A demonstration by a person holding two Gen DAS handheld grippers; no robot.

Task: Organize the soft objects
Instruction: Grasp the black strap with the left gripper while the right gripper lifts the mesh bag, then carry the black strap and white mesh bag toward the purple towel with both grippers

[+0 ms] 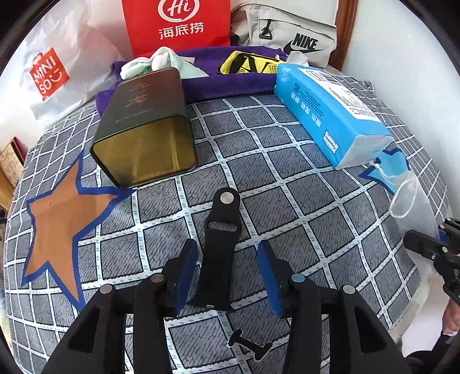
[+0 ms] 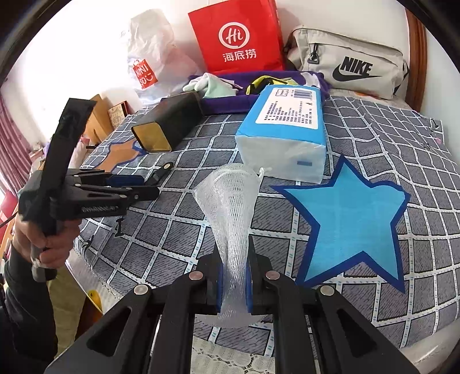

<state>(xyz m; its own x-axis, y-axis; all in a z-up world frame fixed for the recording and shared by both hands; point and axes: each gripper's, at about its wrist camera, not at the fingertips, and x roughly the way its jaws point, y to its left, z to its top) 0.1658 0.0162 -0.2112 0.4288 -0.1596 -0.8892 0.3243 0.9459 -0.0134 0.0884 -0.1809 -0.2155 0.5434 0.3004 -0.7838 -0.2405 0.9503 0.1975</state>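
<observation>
1. The right gripper [image 2: 234,276] had its blue pads [image 2: 220,284] pinched tight on the narrow end of a white mesh pouch [image 2: 230,213], whose wide mouth flared up and away toward 12 o'clock.
2. The left gripper [image 1: 227,273] sat with its jaws spread wide, nothing between the pads, straddling the near end of a black watch strap [image 1: 220,250] that lay flat on the bedspread; whether a pad brushed it, I could not tell.
3. The strap ran from between the left fingers toward 12 o'clock, ending in a round metal stud.
4. At 11 o'clock from the left gripper, a dark tin box [image 1: 146,123] lay on its side, gold-lined open mouth facing the camera, beside an orange star [image 1: 61,221] printed on the grey checked bedspread [image 1: 287,201].
5. At 1 o'clock, a blue tissue pack [image 1: 330,112] lay flat, the mesh pouch's drawstring end just below its near corner.
6. In the right wrist view, a blue star [image 2: 353,221] sat at 2 o'clock from the pinched pouch.
7. Farther back at 12 o'clock, a purple towel [image 1: 218,86] carried white socks [image 1: 149,61] and a yellow-black item [image 1: 247,66].
8. Against the wall stood a red bag [image 1: 176,26], a white Miniso bag [image 1: 57,72] and a grey Nike bag [image 1: 293,28].
</observation>
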